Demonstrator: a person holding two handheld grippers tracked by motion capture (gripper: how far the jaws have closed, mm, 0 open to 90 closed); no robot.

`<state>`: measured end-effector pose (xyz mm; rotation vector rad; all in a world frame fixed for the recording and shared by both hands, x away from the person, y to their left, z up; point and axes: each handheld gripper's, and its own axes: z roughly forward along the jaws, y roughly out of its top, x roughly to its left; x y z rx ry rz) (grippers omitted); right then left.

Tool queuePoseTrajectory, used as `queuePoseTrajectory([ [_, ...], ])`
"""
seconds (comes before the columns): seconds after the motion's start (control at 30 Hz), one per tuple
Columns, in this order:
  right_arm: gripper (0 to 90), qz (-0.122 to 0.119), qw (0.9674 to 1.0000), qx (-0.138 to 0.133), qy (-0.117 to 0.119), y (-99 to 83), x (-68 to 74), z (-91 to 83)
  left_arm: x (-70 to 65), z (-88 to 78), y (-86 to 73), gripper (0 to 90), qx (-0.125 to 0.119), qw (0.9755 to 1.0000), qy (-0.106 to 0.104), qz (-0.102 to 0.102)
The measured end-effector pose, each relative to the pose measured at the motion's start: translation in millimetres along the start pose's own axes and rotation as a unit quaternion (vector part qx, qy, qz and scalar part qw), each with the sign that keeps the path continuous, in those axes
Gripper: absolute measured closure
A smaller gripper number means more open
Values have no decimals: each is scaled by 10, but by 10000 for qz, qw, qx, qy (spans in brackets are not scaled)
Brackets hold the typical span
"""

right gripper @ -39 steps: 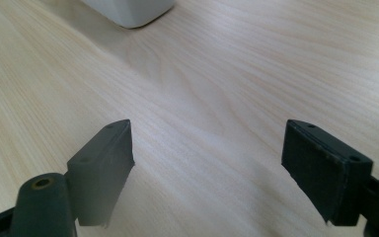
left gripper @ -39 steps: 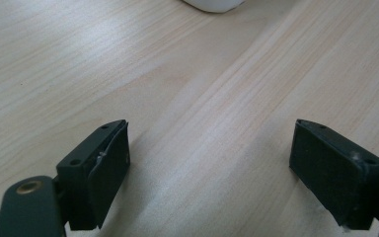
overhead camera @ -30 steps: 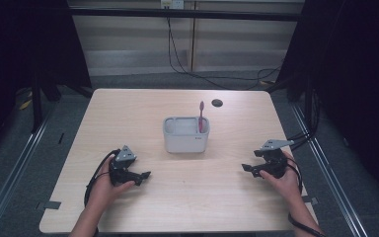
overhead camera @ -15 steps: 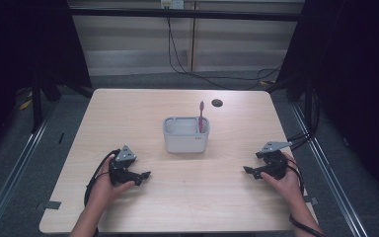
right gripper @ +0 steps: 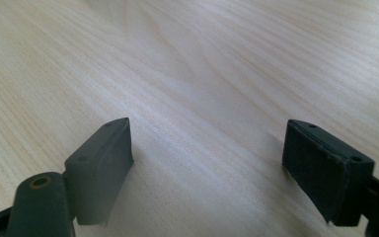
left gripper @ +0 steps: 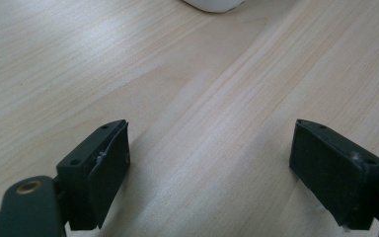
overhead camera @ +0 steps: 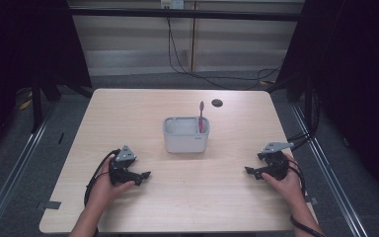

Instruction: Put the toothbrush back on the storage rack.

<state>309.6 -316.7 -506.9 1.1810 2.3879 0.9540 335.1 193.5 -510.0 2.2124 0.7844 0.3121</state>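
Note:
A white rectangular holder (overhead camera: 185, 134) stands mid-table with a pink toothbrush (overhead camera: 201, 116) upright in its right compartment. My left gripper (overhead camera: 145, 175) rests low on the table at the front left, held by a hand, its jaws wide apart over bare wood (left gripper: 209, 143). The holder's rounded base (left gripper: 216, 5) peeks in at the top of the left gripper view. My right gripper (overhead camera: 249, 171) sits at the front right, also hand-held, open with nothing between its jaws (right gripper: 207, 143).
A small dark round hole (overhead camera: 217, 102) marks the wooden table (overhead camera: 128, 113) behind the holder. Black cables trail from both grippers. Metal rails and dark curtains flank the table; more cables hang at the back wall.
The right gripper has shifted slightly toward the front right. The left gripper, holder and toothbrush stay as they were.

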Motion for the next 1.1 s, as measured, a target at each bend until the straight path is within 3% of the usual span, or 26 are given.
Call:
queuePoseTrajectory([
  [0.23, 182, 60, 9999, -134, 27, -37, -10, 3, -1, 0, 0, 153, 0, 10000, 3, -4],
  [0.3, 184, 52, 9995, -307, 34, -80, -19, 5, -1, 0, -1, 153, 0, 10000, 4, -5],
  [1.1, 184, 108, 9995, -311, -25, -87, -25, -2, -3, 0, -1, 153, -7, 10000, 8, -13],
])
